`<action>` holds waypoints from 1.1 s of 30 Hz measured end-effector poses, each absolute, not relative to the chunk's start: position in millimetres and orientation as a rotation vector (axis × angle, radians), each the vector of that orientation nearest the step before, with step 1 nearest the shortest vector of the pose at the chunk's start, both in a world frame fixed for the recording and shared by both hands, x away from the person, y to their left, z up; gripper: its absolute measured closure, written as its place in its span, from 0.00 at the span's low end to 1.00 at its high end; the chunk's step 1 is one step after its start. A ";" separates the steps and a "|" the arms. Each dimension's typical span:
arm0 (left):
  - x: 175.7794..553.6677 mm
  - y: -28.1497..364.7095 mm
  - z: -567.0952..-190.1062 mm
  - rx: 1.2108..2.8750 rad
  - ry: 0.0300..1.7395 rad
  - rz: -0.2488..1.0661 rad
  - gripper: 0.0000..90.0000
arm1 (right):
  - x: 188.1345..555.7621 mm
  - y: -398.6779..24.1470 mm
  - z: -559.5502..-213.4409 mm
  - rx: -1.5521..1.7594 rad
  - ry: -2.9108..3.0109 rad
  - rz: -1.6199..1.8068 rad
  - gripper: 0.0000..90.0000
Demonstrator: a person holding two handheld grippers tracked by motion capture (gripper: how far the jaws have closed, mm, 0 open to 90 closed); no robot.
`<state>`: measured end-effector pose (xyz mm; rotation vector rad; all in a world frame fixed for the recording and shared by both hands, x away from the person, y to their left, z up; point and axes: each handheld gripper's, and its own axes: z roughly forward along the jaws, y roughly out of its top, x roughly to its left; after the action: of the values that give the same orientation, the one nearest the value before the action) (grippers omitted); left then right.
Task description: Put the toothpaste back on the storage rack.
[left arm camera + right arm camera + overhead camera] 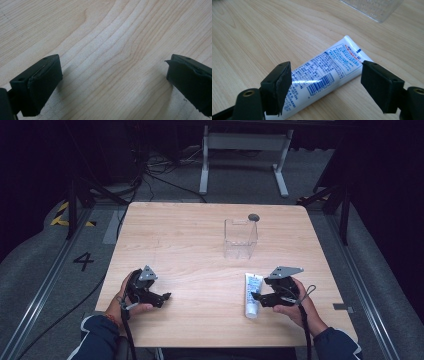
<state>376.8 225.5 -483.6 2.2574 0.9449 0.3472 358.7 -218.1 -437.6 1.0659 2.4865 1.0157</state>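
A white tube (253, 292) with blue print and a barcode lies flat on the wooden table (175, 235), near the front right. My right gripper (258, 298) is low beside it, held in a hand, jaws pointing left. In the right gripper view the tube (329, 67) lies across the gap of the right gripper (325, 80), and the pads stand apart from it, open. My left gripper (166, 298) rests at the front left in the other hand. Its jaws are wide open over bare wood in the left gripper view (113, 75).
A clear plastic box (240, 240) stands upright behind the tube, right of the table's middle, with a small dark round thing (253, 217) at its back rim. Its corner (374, 7) shows in the right gripper view. Dark floor, cables and a white frame lie beyond the table.
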 end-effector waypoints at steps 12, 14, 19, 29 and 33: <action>376.8 226.0 -483.6 2.260 0.940 0.347 0.01 | 370.5 -211.9 -449.1 1.187 2.533 1.010 0.18; 376.8 226.0 -483.6 2.260 0.940 0.347 0.01 | 373.6 -209.2 -450.6 1.205 2.549 1.007 0.17; 376.9 226.6 -483.3 2.265 0.936 0.350 0.01 | 378.3 -199.0 -455.4 1.219 2.571 0.941 0.15; 376.5 227.2 -483.7 2.258 0.939 0.344 0.01 | 386.7 -182.4 -463.9 1.243 2.573 0.795 0.17; 376.5 227.2 -483.8 2.258 0.939 0.345 0.01 | 390.7 -178.4 -463.3 1.234 2.574 0.748 0.18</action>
<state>376.5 227.2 -483.8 2.2580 0.9385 0.3448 390.7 -178.4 -463.3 1.2338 2.5737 0.7475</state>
